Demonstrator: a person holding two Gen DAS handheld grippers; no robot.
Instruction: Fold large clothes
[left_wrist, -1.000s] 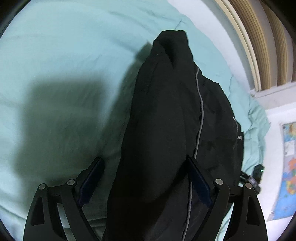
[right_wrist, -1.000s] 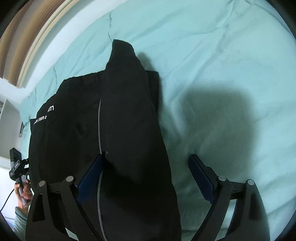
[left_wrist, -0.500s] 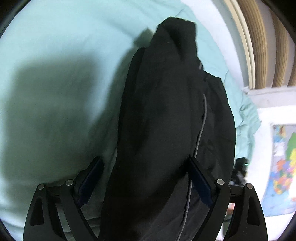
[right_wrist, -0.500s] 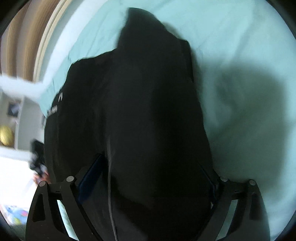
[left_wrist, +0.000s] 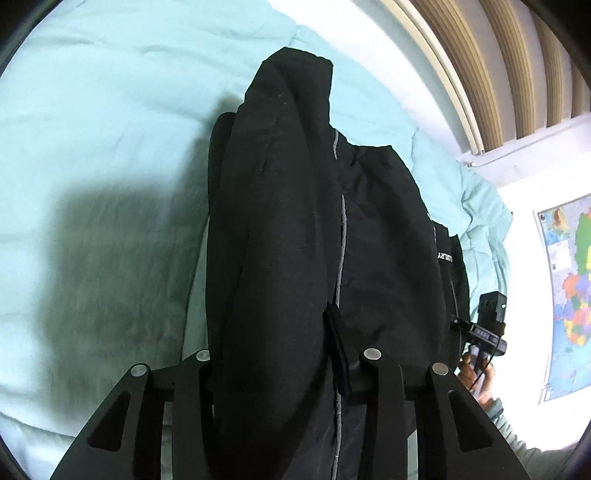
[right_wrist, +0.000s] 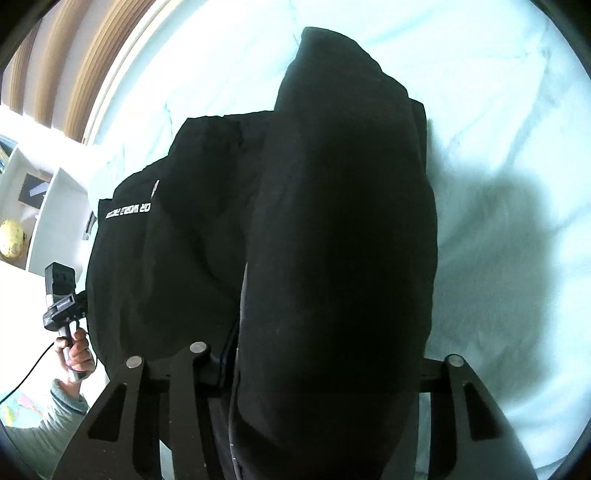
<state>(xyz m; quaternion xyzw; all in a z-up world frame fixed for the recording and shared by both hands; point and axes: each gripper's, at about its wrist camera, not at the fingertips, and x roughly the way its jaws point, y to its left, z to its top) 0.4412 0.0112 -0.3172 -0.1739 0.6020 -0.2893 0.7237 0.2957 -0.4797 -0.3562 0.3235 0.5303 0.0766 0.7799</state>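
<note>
A large black jacket (left_wrist: 288, 229) with a grey zip line and white lettering hangs over a mint green bed cover (left_wrist: 92, 129). My left gripper (left_wrist: 277, 343) is shut on a thick fold of the jacket, which runs up and away between its fingers. In the right wrist view the jacket (right_wrist: 340, 221) fills the middle, and my right gripper (right_wrist: 325, 354) is shut on another thick fold of it. The fabric hides the fingertips of both grippers. The rest of the jacket drapes between the two grippers.
The bed cover (right_wrist: 509, 258) spreads all around. A wooden slatted headboard (left_wrist: 491, 66) stands at the far edge. A wall map (left_wrist: 569, 288) hangs at the right. White shelves (right_wrist: 40, 206) with a yellow ball show at the left. Each view shows the other hand-held gripper (right_wrist: 61, 295).
Both grippers were open around the jacket and have closed on it. The jacket has been lifted, so more of it now hangs in front of both cameras.
</note>
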